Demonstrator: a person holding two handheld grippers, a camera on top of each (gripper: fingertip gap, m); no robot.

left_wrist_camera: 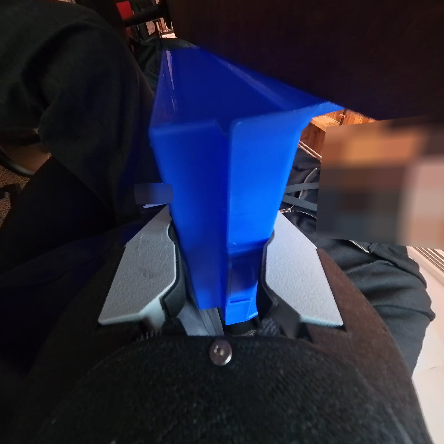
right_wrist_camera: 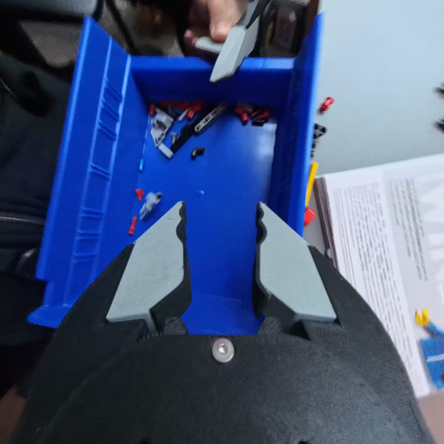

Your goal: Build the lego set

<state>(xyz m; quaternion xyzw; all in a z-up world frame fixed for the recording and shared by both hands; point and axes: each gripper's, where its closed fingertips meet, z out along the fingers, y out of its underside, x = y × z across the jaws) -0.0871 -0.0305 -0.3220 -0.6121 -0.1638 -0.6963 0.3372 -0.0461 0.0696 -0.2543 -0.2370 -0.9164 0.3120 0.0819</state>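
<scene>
The small lego parts [right_wrist_camera: 192, 120], red, black and grey, lie mostly at the far end inside the blue bin [right_wrist_camera: 228, 228], and the bin is tipped up at the edge of the white counter [right_wrist_camera: 384, 96]. The left claw [left_wrist_camera: 217, 252] is clamped on the bin's far wall. The right claw [right_wrist_camera: 221, 204] is spread apart over the bin, holding nothing, with a booklet [right_wrist_camera: 384, 264] just beside it.

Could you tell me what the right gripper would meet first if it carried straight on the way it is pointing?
Most likely the bare floor of the blue bin. The right gripper, jaws open, points into it, and no lego pieces lie directly ahead; they cluster at the far wall. Depth is uncertain.
</scene>
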